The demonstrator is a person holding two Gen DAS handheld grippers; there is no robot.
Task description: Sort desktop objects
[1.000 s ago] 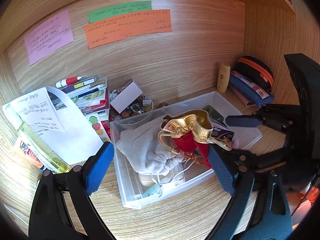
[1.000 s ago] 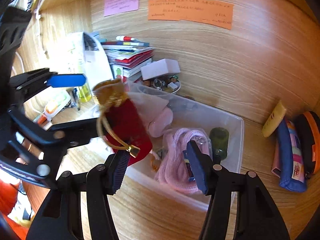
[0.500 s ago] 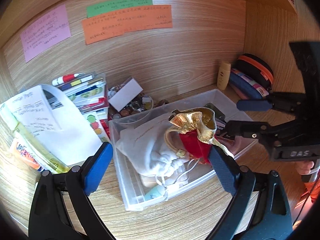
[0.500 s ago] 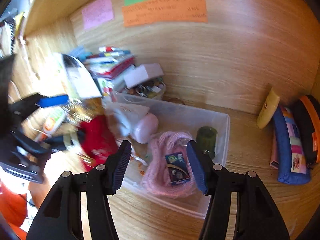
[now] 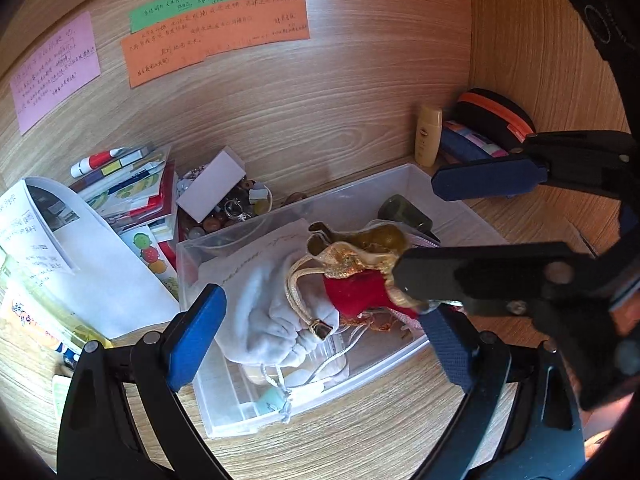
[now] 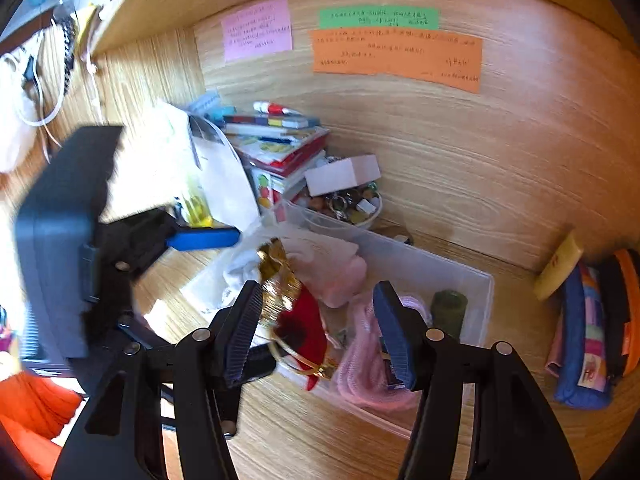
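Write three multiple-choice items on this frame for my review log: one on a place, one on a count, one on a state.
1. Where is the tan bottle?
A) in the clear bin
B) on the desk by the back wall, beside the blue pencil case
C) on the books

2. How many paper notes are stuck on the back wall?
A) two
B) three
C) five

3. How is the left gripper?
A) shut on a pen
B) open
C) out of view

Key: B, it stands outside the clear bin, against the wall; B, one pink, one green, one orange; B, its fingers stand wide apart.
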